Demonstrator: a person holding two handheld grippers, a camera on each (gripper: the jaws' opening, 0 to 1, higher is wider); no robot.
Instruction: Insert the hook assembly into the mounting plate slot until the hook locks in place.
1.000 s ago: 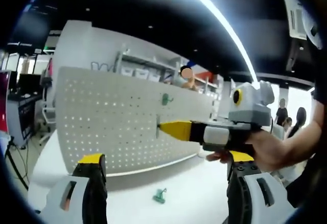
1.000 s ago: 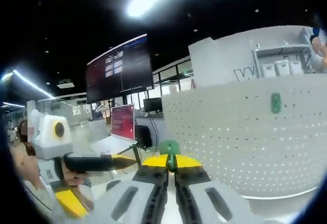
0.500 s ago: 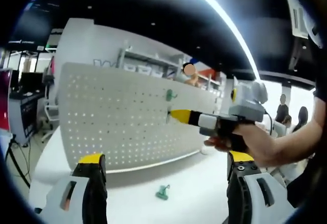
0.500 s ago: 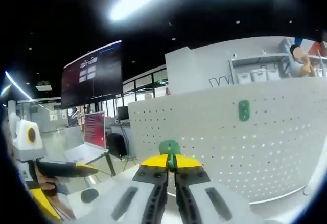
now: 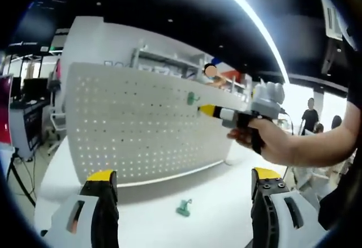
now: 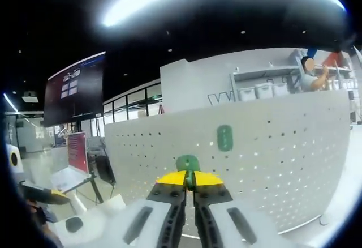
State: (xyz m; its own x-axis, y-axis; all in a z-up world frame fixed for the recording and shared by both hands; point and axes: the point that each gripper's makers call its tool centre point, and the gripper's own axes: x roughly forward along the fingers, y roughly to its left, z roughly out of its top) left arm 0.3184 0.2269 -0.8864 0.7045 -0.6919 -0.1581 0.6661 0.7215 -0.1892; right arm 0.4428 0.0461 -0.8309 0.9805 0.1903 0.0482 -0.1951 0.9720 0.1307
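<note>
A white pegboard point(image 5: 141, 129) stands upright on the white table; the same pegboard point(image 6: 271, 146) faces the right gripper view. One green hook point(image 5: 193, 97) is mounted high on the board and appears as a green hook point(image 6: 225, 137) just above my jaws. My right gripper point(image 6: 189, 179) is shut on a second green hook point(image 6: 187, 163), held slightly below and left of the mounted one. From the left gripper view, that right gripper point(image 5: 205, 110) sits close to the board beside the mounted hook. My left gripper point(image 5: 184, 202) is open and low. A third green hook point(image 5: 183, 207) lies on the table.
The white table point(image 5: 215, 214) stretches out in front of the board. A person's hand point(image 5: 271, 143) holds the right gripper. Monitors point(image 6: 73, 89) and shelving point(image 5: 164, 67) stand behind, with people in the background.
The right gripper, carrying its hook, has moved right and up along the board, ending beside the mounted hook. The left gripper stays open and low.
</note>
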